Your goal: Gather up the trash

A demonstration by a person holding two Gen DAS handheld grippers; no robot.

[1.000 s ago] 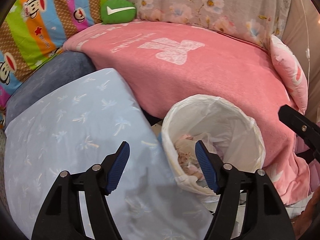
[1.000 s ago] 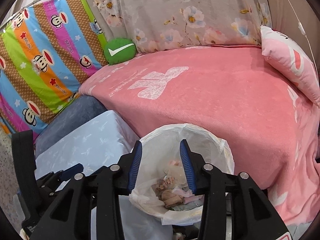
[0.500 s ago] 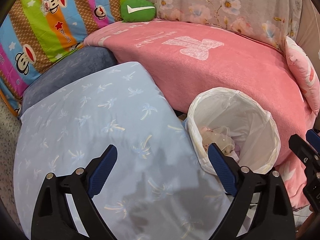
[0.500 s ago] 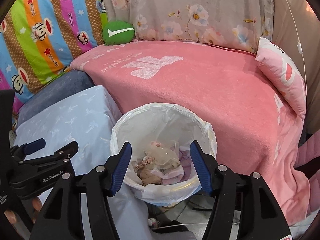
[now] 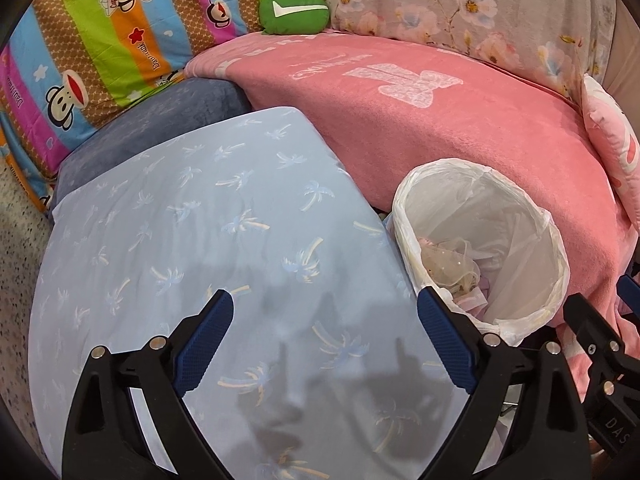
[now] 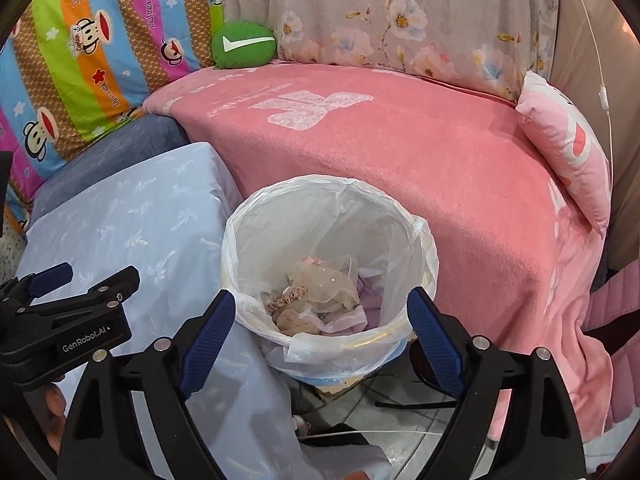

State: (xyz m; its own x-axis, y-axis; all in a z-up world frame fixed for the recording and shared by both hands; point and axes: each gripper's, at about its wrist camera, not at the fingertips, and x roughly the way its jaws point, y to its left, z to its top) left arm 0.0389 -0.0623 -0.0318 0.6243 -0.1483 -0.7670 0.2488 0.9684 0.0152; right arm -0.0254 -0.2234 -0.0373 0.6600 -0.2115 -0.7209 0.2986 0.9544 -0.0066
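Both grippers have drawn back since the earlier frame, and their jaws have just been opening wide with nothing between them. At lower centre of its view, the right gripper (image 6: pixel 318 324) frames the near rim of the lined trash bin (image 6: pixel 420 240), crumpled trash (image 6: pixel 320 296) lying inside. At the bottom of its own view, the left gripper (image 5: pixel 326 336) hangs over the pale blue cushion (image 5: pixel 200 220), the bin at right.

The right gripper (image 6: pixel 318 322) is spread wide above the lined trash bin (image 6: pixel 416 236), its jaws having just been opening, empty. The left gripper (image 5: pixel 326 334) is likewise widened, now over the pale blue sheet (image 5: pixel 180 220).
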